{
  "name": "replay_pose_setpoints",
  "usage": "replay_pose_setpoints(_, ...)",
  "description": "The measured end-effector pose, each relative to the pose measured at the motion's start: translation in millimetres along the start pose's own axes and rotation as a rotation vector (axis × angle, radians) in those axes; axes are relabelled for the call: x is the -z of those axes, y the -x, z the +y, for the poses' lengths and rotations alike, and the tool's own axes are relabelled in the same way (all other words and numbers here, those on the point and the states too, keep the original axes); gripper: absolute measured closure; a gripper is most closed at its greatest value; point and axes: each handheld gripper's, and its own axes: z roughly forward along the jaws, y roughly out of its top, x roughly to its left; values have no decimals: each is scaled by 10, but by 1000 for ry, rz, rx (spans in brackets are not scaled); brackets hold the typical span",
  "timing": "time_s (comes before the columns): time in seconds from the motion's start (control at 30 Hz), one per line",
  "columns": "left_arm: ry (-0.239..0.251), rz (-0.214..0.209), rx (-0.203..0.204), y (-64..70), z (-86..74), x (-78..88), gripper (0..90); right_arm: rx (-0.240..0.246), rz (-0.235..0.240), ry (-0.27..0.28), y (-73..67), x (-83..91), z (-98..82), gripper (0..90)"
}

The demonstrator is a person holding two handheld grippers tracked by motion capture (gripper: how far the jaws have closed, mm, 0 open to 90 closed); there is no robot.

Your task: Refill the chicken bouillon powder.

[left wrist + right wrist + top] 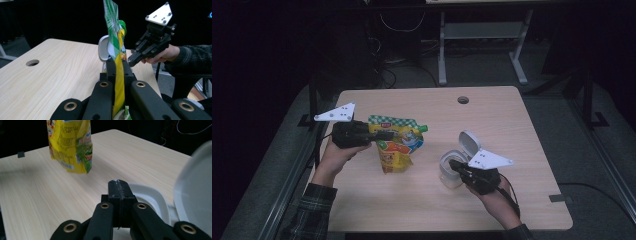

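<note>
- Wooden table [422, 200], pale-grained, with a round cable hole [463, 99] near the far edge; worth using the bare stretch between the two hands as working room.
- Yellow-and-green refill pouch [396, 145], hung above the left half of the table with its green spout cap [423, 128] at the upper right corner; best kept upright so the spout stays high until it is over the container.
- White flip-lid container [452, 167] on the right half of the table, lid [469, 143] swung up and back, mouth exposed; should be steadied before any pouring.
- Left gripper [384, 134], jaws pinched tight on the pouch's upper edge, film squeezed flat between the pads as the left gripper view shows [117, 67]; grip better kept firm near the seam so the bag does not slip.
- Right gripper [455, 164], jaws fully together with nothing between them, hovering just over the container's rim [150, 195]; probably next wanted at the spout cap, opened wide enough to take it squarely.
</note>
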Motion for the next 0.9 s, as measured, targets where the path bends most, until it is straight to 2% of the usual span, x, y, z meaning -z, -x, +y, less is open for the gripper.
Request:
replay_pose_setpoints(0.4, 30, -27, -7, 66, 68, 15, 900, 12, 18, -18, -230, -404, 241, 896)
replay_pose_setpoints(0.63, 46, -41, -6, 99, 103, 21, 900, -4, 7, -14, -339, -613, 284, 897)
replay_pose_setpoints(0.9, 48, -51, -8, 111, 115, -4, 900, 5, 25, -23, -456, -771, 277, 896)
